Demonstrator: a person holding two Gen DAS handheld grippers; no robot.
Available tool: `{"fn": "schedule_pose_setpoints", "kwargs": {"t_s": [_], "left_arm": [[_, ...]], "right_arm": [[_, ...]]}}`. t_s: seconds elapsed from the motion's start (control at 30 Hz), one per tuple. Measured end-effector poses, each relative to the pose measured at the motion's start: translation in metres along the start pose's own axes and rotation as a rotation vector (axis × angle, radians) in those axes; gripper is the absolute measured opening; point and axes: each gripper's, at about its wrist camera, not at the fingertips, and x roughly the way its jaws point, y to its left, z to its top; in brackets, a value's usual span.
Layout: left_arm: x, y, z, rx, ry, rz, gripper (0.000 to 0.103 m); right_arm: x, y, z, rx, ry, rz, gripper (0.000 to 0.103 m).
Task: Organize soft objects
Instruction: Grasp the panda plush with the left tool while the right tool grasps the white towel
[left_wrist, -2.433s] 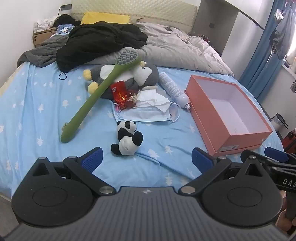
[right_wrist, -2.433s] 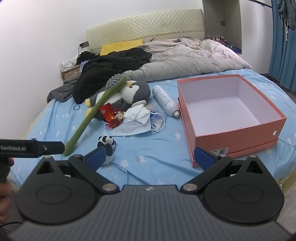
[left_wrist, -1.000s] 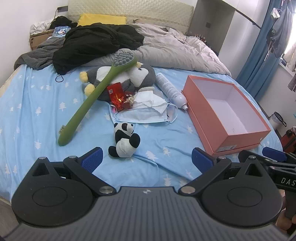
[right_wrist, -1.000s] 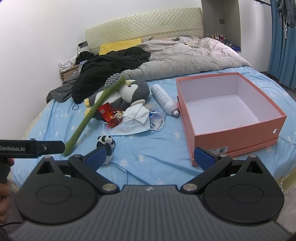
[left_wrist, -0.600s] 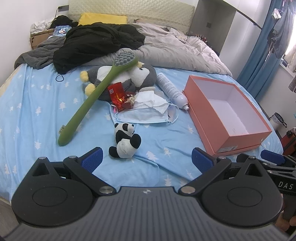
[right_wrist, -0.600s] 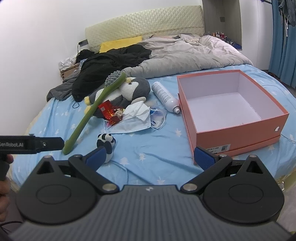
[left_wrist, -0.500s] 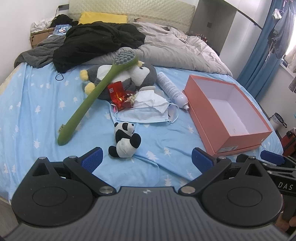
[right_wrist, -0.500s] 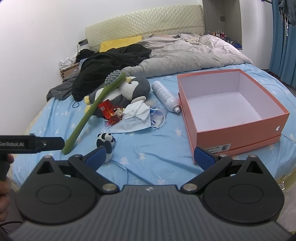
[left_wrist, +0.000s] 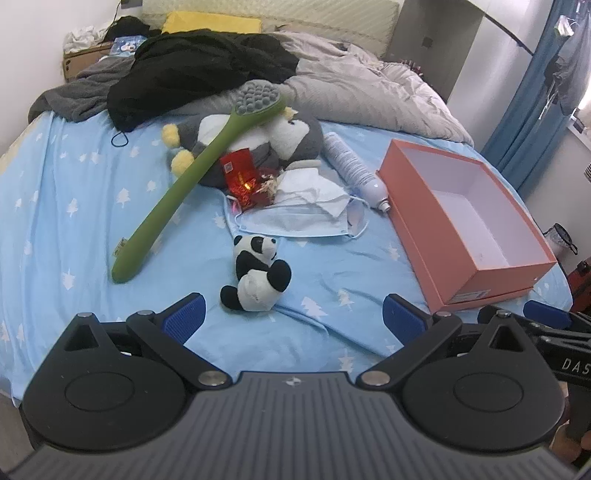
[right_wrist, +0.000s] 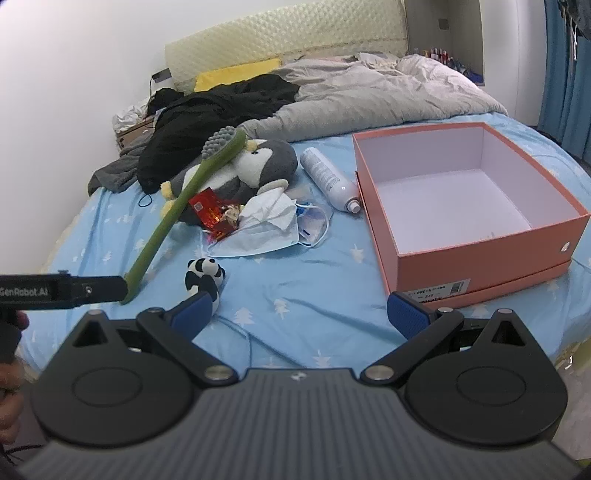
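- Two grippers hung over the near edge of the bed: the left gripper (left_wrist: 291, 317) and the right gripper (right_wrist: 299, 314), both with the jaws spread wide and nothing between them.
- Just beyond the left gripper, a small panda plush (left_wrist: 256, 275) lay on the blue sheet (left_wrist: 74, 206), apart from the other things.
- To the left of the panda, a long green brush (left_wrist: 192, 173) lay in a diagonal, its grey head resting on the penguin plush (left_wrist: 258, 142).
- Behind the panda, a face mask (left_wrist: 295, 219) was spread flat, with a crumpled white tissue (left_wrist: 314, 188) on top and a red wrapper (left_wrist: 242, 177) touching its left side.
- To the right stood an open salmon box (right_wrist: 480, 254) with nothing inside; a white spray bottle (right_wrist: 327, 177) lay just beside its far left corner.
- Further back, a black garment (left_wrist: 199, 70) and a grey duvet (right_wrist: 369, 96) were heaped near the headboard (right_wrist: 280, 37).
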Motion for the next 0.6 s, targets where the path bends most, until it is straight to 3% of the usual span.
{"fn": "schedule_pose_setpoints", "kwargs": {"t_s": [0.6], "left_arm": [[0.061,0.032,0.009,-0.055,0.022,-0.005,0.103]], "right_arm": [[0.064,0.011,0.024,-0.027,0.033,0.043,0.103]]}}
